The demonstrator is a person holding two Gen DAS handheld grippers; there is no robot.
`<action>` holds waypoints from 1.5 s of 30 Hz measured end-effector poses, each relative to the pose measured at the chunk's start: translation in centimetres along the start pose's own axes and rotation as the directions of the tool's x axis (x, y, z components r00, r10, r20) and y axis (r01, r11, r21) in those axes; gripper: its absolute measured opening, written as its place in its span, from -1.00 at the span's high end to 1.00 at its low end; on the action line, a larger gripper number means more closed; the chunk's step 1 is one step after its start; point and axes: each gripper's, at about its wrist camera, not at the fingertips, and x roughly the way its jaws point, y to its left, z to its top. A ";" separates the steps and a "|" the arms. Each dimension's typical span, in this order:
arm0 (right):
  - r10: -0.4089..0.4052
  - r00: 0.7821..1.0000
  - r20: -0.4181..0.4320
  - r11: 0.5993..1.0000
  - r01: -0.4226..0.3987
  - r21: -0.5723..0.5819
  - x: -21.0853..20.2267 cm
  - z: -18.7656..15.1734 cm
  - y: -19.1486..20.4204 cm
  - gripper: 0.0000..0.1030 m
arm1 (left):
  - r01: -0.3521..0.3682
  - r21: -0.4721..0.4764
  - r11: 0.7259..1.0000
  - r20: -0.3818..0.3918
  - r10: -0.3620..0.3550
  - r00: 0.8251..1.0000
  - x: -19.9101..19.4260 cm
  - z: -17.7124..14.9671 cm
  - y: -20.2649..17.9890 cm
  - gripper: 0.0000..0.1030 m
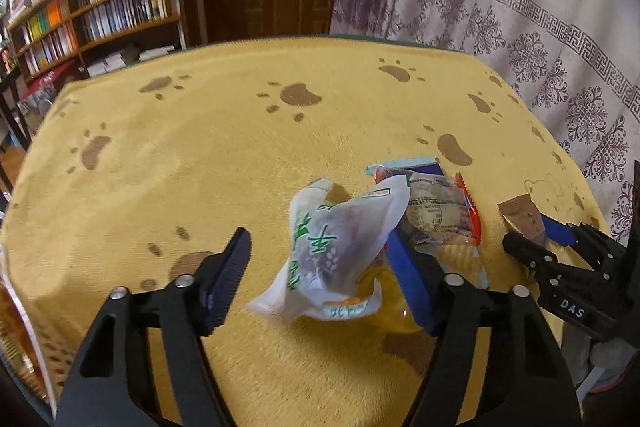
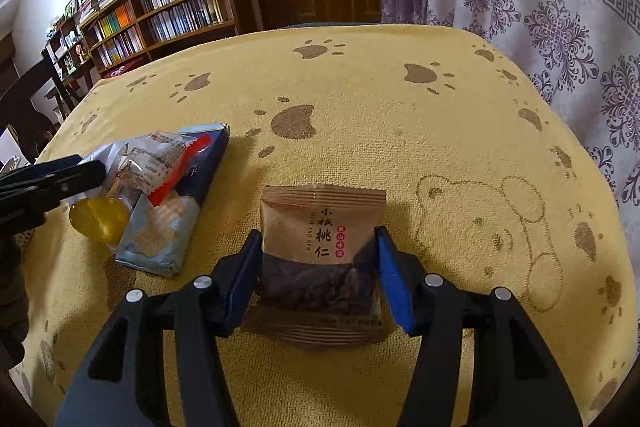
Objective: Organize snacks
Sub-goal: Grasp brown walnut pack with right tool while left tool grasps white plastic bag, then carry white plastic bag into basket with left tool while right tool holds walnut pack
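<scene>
The right gripper (image 2: pixel 316 271) straddles a brown kraft walnut packet (image 2: pixel 322 251) lying flat on the yellow paw-print towel (image 2: pixel 360 99); its blue pads (image 2: pixel 390 279) sit at both side edges of the packet, touching or nearly so, but whether they are actually pinching it I cannot tell. The left gripper (image 1: pixel 320 279) is spread wide around a white packet with green lettering (image 1: pixel 336 251), one pad against the packet's 3 o'clock edge, the other well clear at 9 o'clock. That packet tops a small pile: a clear red-edged wrapper (image 1: pixel 436 211), a blue-grey cracker pack (image 2: pixel 160 231) and an amber jelly cup (image 2: pixel 98 223), at 10 o'clock from the walnut packet. To do this step well, I judge the right jaws should close squarely on the packet's filled lower half, not the thin seal, lift straight, then carry it toward the pile without sweeping the left tool.
</scene>
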 end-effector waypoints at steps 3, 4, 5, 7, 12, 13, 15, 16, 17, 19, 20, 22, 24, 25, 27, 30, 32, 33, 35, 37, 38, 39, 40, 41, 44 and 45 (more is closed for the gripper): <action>0.003 1.000 0.001 1.000 -0.003 0.001 0.0 0.0 -0.1 -0.10 | 0.030 -0.025 0.999 -0.014 -0.030 0.999 0.9 0.1 0.2 -0.13; 0.004 1.000 0.002 1.000 -0.004 0.002 0.0 0.0 -0.1 -0.10 | 0.045 -0.037 0.998 -0.017 -0.046 0.999 1.1 0.1 0.3 -0.05; 0.004 1.000 0.002 1.000 -0.004 0.002 0.0 0.0 -0.1 -0.10 | 0.054 -0.042 0.998 -0.017 -0.055 0.998 1.2 0.1 0.3 0.05; 0.003 1.000 0.002 1.000 -0.003 0.002 -0.1 0.0 -0.1 -0.10 | 0.065 -0.045 0.997 -0.015 -0.066 0.998 1.2 0.0 0.4 0.16; 0.004 1.000 0.003 1.000 -0.004 0.002 -0.1 0.0 -0.1 -0.10 | 0.073 -0.061 0.995 -0.005 -0.073 0.997 0.6 -0.4 0.9 0.30; 0.004 1.000 0.003 1.000 -0.004 0.002 -0.1 0.0 0.0 -0.10 | 0.072 -0.065 0.995 -0.003 -0.072 0.997 0.5 -0.4 1.0 0.31; 0.005 1.000 0.004 1.000 -0.005 0.003 -0.1 0.0 0.0 -0.10 | 0.066 -0.073 0.995 0.004 -0.066 0.998 0.0 -0.7 1.3 0.34; 0.007 1.000 0.004 1.000 -0.007 0.004 -0.1 0.0 0.0 -0.10 | 0.060 -0.074 0.995 0.011 -0.060 0.998 -0.4 -0.7 1.4 0.34; 0.008 1.000 0.005 1.000 -0.008 0.005 -0.1 0.0 0.0 -0.10 | 0.057 -0.075 0.996 0.017 -0.056 0.998 -0.7 -0.8 1.5 0.34; 0.011 1.000 0.006 1.000 -0.011 0.008 -0.1 0.0 0.0 -0.10 | 0.051 -0.074 0.996 0.031 -0.048 0.998 -1.4 -0.8 1.6 0.35; 0.012 1.000 0.006 1.000 -0.012 0.009 -0.1 0.0 -0.1 -0.10 | 0.046 -0.072 0.996 0.040 -0.044 0.998 -1.8 -0.9 1.6 0.35; 0.013 1.000 0.007 1.000 -0.013 0.010 -0.1 0.0 -0.1 -0.10 | 0.045 -0.072 0.996 0.052 -0.041 0.998 -2.4 -0.9 1.6 0.36; 0.014 1.000 0.007 1.000 -0.014 0.011 -0.1 0.0 -0.1 -0.10 | 0.044 -0.077 0.996 0.068 -0.039 0.997 -3.3 -1.0 1.7 0.36; 0.015 1.000 0.008 1.000 -0.015 0.012 -0.1 0.0 -0.1 -0.10 | 0.043 -0.078 0.996 0.078 -0.037 0.996 -3.7 -1.0 1.8 0.36; 0.016 1.000 0.008 1.000 -0.016 0.012 -0.1 0.0 -0.1 -0.10 | 0.036 -0.076 0.996 0.103 -0.028 0.994 -4.8 -1.0 1.8 0.36; 0.019 1.000 0.009 1.000 -0.019 0.014 -0.1 0.0 -0.2 -0.10 | 0.025 -0.076 0.997 0.139 -0.014 0.990 -6.5 -1.2 1.9 0.36; 0.022 1.000 0.010 1.000 -0.022 0.017 -0.1 0.0 -0.2 -0.10 | 0.019 -0.081 0.997 0.161 -0.006 0.987 -7.6 -1.2 2.0 0.36; 0.022 1.000 0.010 1.000 -0.022 0.017 -0.1 0.0 -0.2 -0.10 | 0.018 -0.085 0.996 0.171 -0.003 0.985 -8.1 -1.2 2.1 0.36; 0.021 1.000 0.010 1.000 -0.022 0.017 -0.1 0.0 -0.2 -0.10 | 0.015 -0.093 0.996 0.192 0.004 0.981 -9.3 -1.3 2.4 0.36; 0.021 1.000 0.010 1.000 -0.021 0.017 -0.1 0.0 -0.2 -0.10 | 0.003 -0.104 0.995 0.214 0.020 0.977 -10.6 -1.5 2.8 0.36; 0.022 1.000 0.010 1.000 -0.022 0.017 -0.1 0.0 -0.2 -0.10 | -0.002 -0.108 0.994 0.222 0.026 0.975 -11.1 -1.6 2.9 0.36; 0.022 1.000 0.011 1.000 -0.022 0.018 -0.1 0.0 -0.2 -0.10 | -0.008 -0.115 0.993 0.233 0.035 0.972 -11.7 -1.7 3.2 0.36; 0.021 1.000 0.011 1.000 -0.022 0.018 -0.1 0.0 -0.2 -0.10 | -0.013 -0.120 0.993 0.240 0.042 0.970 -12.1 -1.8 3.4 0.36; 0.021 1.000 0.011 1.000 -0.022 0.017 -0.1 0.0 -0.2 -0.10 | -0.024 -0.133 0.991 0.251 0.057 0.966 -12.9 -2.1 4.0 0.36; 0.020 1.000 0.011 1.000 -0.020 0.017 -0.1 0.0 -0.2 -0.10 | -0.048 -0.164 0.985 0.278 0.092 0.956 -14.6 -2.8 5.4 0.36; 0.019 1.000 0.011 1.000 -0.020 0.017 -0.1 0.0 -0.2 -0.10 | -0.053 -0.171 0.984 0.283 0.101 0.954 -15.0 -3.0 5.8 0.36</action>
